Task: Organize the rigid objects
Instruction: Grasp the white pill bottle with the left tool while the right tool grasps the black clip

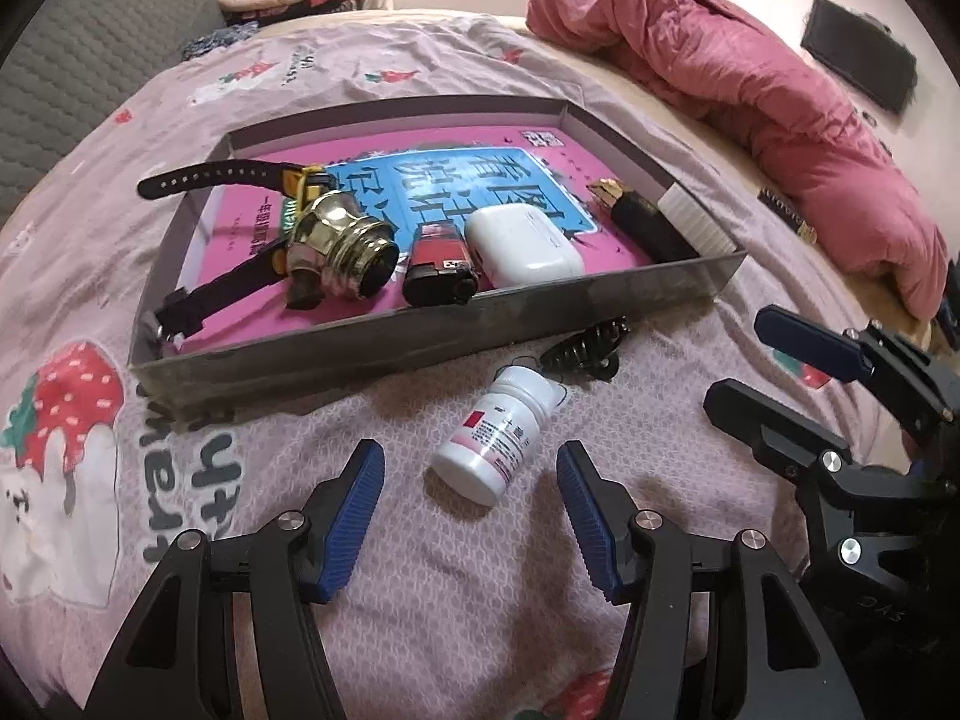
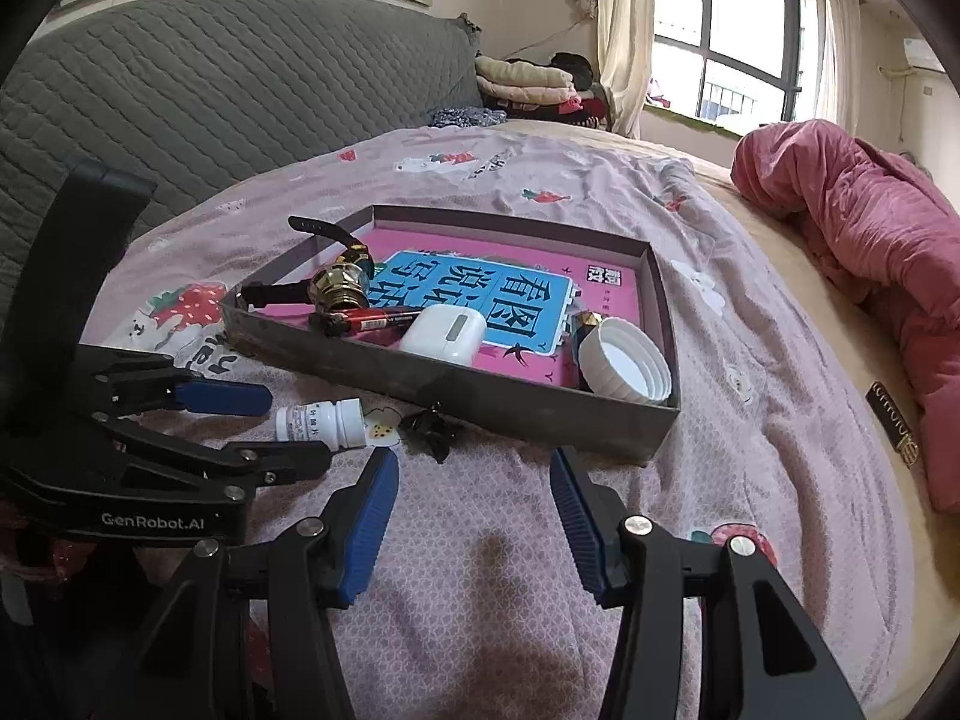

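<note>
Bed scene, pink sheet (image 1: 480,570) with strawberry print.

Left to right in the left wrist view: tray (image 1: 420,333), a shallow grey cardboard box, sits on the sheet with a pink-and-blue book (image 1: 456,186) lying flat as its floor. Inside, watch (image 1: 204,177) at the left, one strap hanging over the left wall. Brass fitting (image 1: 342,246) lies on its side over the watch. Just right of it, lighter (image 1: 435,264), red and black. Then earbud case (image 1: 522,249), white, touching the lighter. Far right corner: black tube (image 1: 645,219) with gold tip, and a white cap (image 2: 624,363) on its side against the near wall, open end to the right wrist camera.

Outside the tray, on the sheet near the front wall: hair clip (image 1: 585,348), black, and just below it pill bottle (image 1: 495,441), white, on its side, cap end toward the clip.

Left gripper (image 1: 471,519): jaws apart, nothing clamped. Bottle base lies between the blue pads (image 1: 354,516); pads not touching it.

Right gripper (image 2: 474,516): jaws apart, empty, over bare sheet in front of the tray's near corner. In the left wrist view it shows at the far right, well clear of the bottle.

Red quilt (image 1: 750,90) bunched at the far right of the bed.
</note>
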